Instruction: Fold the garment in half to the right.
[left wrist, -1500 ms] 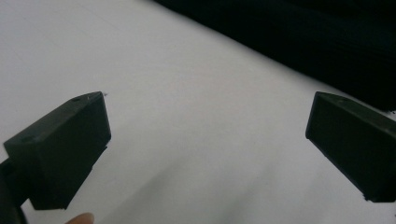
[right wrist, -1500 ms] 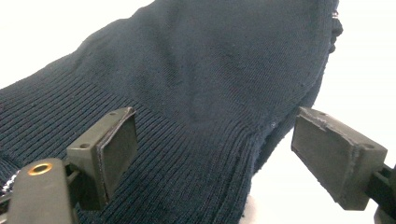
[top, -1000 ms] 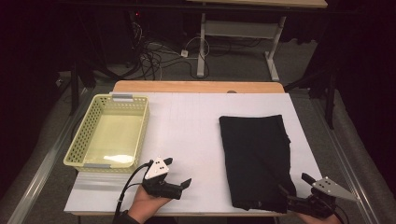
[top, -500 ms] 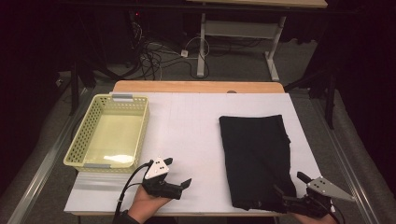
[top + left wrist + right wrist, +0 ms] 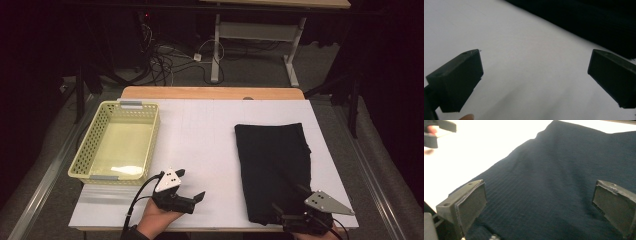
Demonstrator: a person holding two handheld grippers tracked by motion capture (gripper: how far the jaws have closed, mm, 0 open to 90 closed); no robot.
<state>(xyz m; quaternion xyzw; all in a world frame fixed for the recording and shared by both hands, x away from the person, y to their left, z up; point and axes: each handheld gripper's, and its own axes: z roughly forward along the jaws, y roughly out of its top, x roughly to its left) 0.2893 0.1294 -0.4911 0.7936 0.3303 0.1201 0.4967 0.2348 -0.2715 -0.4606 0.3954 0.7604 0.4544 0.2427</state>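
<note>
While we keep both hands at the near edge of the white table (image 5: pixel 210 130), our right gripper (image 5: pixel 289 204) hangs over the near right corner with its jaws wide apart and nothing between them. Its jaws reach over the near end of the dark cloth (image 5: pixel 272 167), but we cannot tell if they touch it. Our left gripper (image 5: pixel 190 185) is near the front edge too, wide open and empty, over bare table just left of the cloth. Between the two grippers and farther on, the table surface is free. The cloth lies flat on the right half as a folded rectangle of fine ribbed knit. At the left side stands a pale yellow plastic basket (image 5: pixel 85 150) with perforated walls, well apart from the cloth.
</note>
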